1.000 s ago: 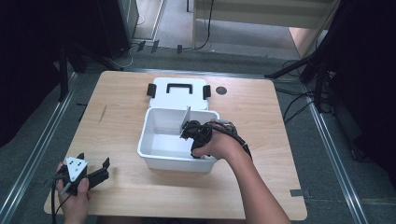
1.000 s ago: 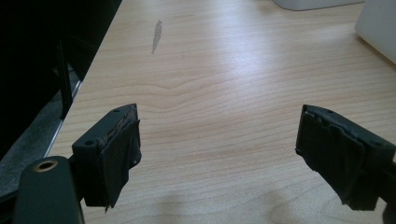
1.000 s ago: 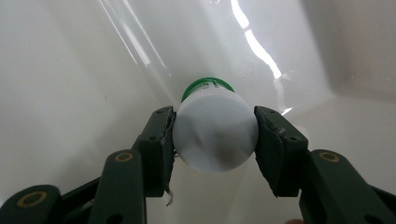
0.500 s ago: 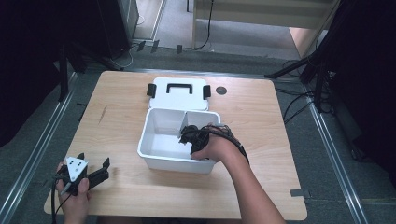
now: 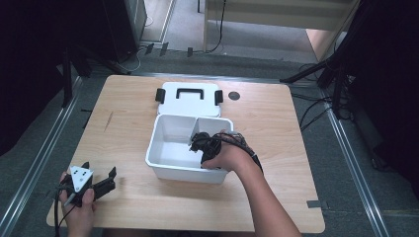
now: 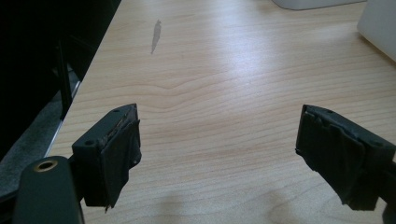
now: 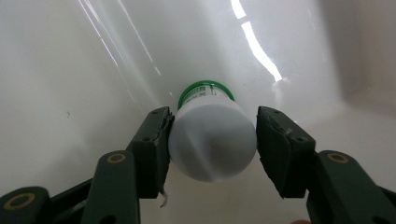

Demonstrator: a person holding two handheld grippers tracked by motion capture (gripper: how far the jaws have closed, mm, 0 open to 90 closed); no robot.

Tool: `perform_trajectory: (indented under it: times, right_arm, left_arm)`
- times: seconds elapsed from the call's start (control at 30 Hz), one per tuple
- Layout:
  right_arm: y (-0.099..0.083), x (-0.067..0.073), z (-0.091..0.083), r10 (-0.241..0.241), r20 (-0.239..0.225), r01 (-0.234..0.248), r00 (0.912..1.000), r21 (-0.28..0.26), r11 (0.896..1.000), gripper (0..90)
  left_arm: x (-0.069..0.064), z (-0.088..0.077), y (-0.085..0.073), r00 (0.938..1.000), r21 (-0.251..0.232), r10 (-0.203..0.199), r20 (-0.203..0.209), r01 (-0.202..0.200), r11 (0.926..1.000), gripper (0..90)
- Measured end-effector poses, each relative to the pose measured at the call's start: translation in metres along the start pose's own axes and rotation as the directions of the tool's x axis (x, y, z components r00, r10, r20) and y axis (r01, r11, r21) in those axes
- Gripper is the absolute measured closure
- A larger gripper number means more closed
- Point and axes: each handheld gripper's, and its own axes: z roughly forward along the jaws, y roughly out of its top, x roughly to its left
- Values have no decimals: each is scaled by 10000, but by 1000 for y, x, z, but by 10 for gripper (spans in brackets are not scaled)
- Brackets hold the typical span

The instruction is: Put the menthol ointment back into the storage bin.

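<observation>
A white bottle (image 7: 212,154) with a green cap lies on the floor of the open white box (image 5: 163,168), its base toward the right gripper view's camera. My right gripper (image 7: 212,135) reaches down into the box (image 7: 70,56) with one jaw on either side of the bottle. Its jaws have just been opening, and a thin gap shows at the right pad (image 7: 271,140). In the high view the right gripper (image 5: 200,143) is inside the box's near right part. My left gripper (image 5: 101,174) rests open near the table's front left corner, and bare wood lies between its jaws (image 6: 217,149).
The box's white lid (image 5: 188,98) with a black handle and clips lies flat just behind it. A small black round mark (image 5: 234,95) sits on the table to the lid's right. A divider (image 5: 195,123) splits the back of the box. Dark stands and cables surround the table.
My right hand has sunk lower into the box, and the thin upright piece seen above it a second ago is gone. The left hand has kept still.
</observation>
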Motion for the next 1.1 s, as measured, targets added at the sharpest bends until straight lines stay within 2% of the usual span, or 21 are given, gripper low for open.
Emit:
perform_trajectory:
  times: [0.33, 0.57, 0.6, 0.63, 0.67, 0.8, 1.1]
  right_arm:
    - [-2, -2, -13, 190, -134, -196, 9997, -464, 9987, 419]
    - [-8, -4, -42, 241, 18, -238, 9997, -827, 9963, 410]
    - [-8, -4, -42, 241, 18, -238, 9997, -827, 9963, 410]
    - [-11, -5, -51, 283, 49, -277, 9996, -913, 9954, 413]
    - [-11, -5, -51, 283, 49, -277, 9996, -913, 9954, 413]
    - [-20, -6, -69, 352, 164, -330, 9992, -1224, 9919, 430]
    - [-36, -10, -88, 674, 125, -644, 9977, -1637, 9844, 442]
  left_arm:
    - [0, 0, 0, 10000, 9, 2, -6, -2, 10000, 146]
    - [-1, 0, 0, 10000, 24, 40, -19, -40, 10000, 147]
    - [-1, 0, 0, 10000, 24, 40, -19, -40, 10000, 147]
    - [0, 0, 0, 10000, 49, 53, -14, -53, 10000, 147]
    - [0, 0, 0, 10000, 49, 53, -14, -53, 10000, 147]
    - [-1, 0, 0, 10000, 50, 93, -16, -92, 9999, 147]
    - [-1, 0, 0, 9999, 30, 132, -45, -132, 9999, 147]
